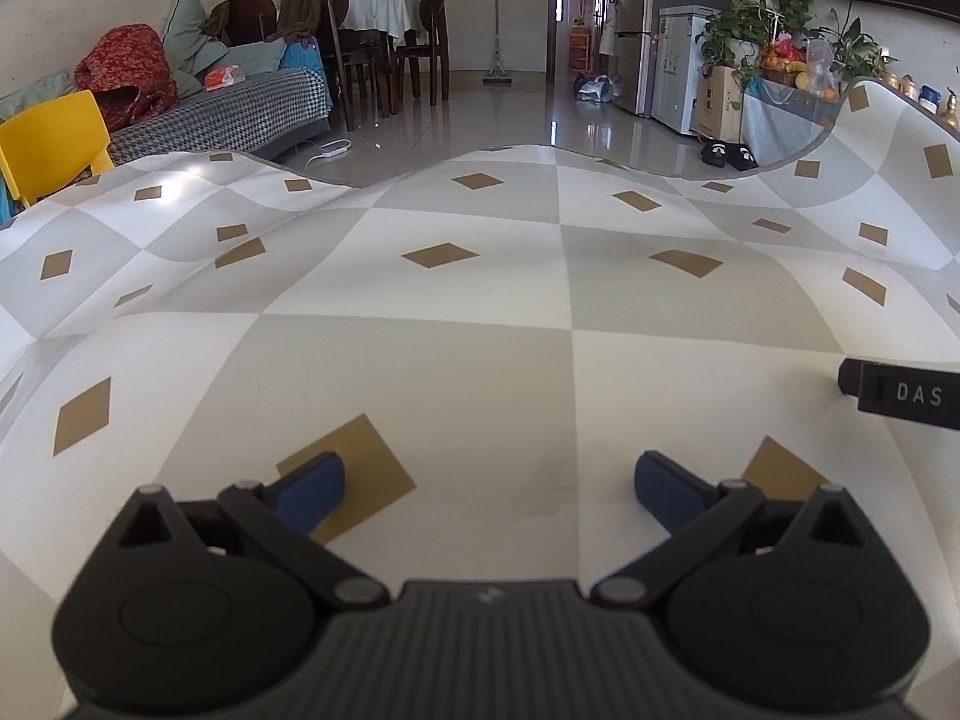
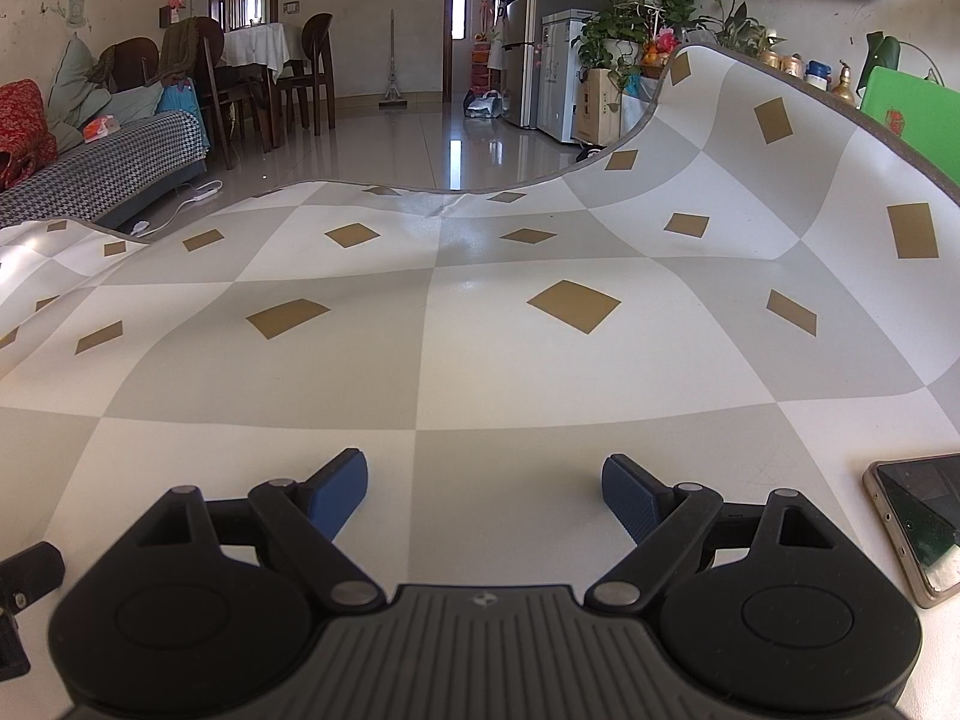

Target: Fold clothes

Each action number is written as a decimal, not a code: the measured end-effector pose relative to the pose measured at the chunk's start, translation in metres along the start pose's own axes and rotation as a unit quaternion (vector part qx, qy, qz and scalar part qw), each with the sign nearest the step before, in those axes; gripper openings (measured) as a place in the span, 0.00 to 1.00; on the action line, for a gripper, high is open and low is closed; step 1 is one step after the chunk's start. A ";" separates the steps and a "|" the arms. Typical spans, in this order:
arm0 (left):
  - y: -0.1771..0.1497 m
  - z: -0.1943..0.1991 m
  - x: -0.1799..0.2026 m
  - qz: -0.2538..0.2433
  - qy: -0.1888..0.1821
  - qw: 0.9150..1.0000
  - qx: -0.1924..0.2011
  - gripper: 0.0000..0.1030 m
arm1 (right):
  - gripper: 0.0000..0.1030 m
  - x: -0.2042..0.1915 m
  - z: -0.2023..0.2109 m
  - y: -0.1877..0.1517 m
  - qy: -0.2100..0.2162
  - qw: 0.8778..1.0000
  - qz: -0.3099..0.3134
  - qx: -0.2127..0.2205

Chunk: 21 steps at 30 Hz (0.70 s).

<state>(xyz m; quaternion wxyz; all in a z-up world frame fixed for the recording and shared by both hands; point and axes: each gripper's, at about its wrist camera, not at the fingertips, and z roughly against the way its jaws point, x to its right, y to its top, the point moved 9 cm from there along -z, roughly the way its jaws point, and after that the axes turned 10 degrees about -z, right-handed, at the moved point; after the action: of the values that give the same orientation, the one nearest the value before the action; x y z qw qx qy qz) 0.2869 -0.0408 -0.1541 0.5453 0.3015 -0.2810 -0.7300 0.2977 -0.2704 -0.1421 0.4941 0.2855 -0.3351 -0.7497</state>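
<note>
L gripper [image 1: 489,480] & R gripper [image 2: 485,483]: both jaws spread wide, nothing held, low over the checkered mat [image 1: 480,312]. No garment on the mat near either; clothes heaped on the sofa [image 1: 240,114] far beyond the mat's far-left edge. Phone [image 2: 918,525] on the mat just R of the R gripper.

The mat [image 1: 480,312] has a check pattern of large white and light grey squares, and each square has a small golden-brown diamond in the middle; its edge is grey. The left gripper [image 1: 489,489] and the right gripper [image 2: 485,489] have black bodies with dark blue fingertips [image 2: 339,495]. The phone [image 2: 918,525] has a gold frame and a dark screen. The chair [image 1: 51,141] is bright yellow. The sofa cover [image 1: 228,114] has a black and white houndstooth pattern, and the bundle [image 1: 129,69] on it is red with pale spots
</note>
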 end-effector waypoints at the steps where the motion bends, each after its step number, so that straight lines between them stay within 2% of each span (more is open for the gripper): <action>1: 0.000 0.000 0.000 0.000 0.000 1.000 0.000 1.00 | 0.83 0.000 0.000 0.000 0.000 1.000 0.000 0.000; 21: -0.001 0.000 -0.001 0.000 0.001 1.000 0.003 1.00 | 0.83 0.000 0.000 0.000 0.000 1.000 0.000 0.000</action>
<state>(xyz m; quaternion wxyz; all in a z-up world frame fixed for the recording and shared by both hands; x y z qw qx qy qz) 0.2865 -0.0398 -0.1550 0.5444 0.3039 -0.2831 -0.7288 0.2975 -0.2704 -0.1420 0.4941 0.2853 -0.3351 -0.7497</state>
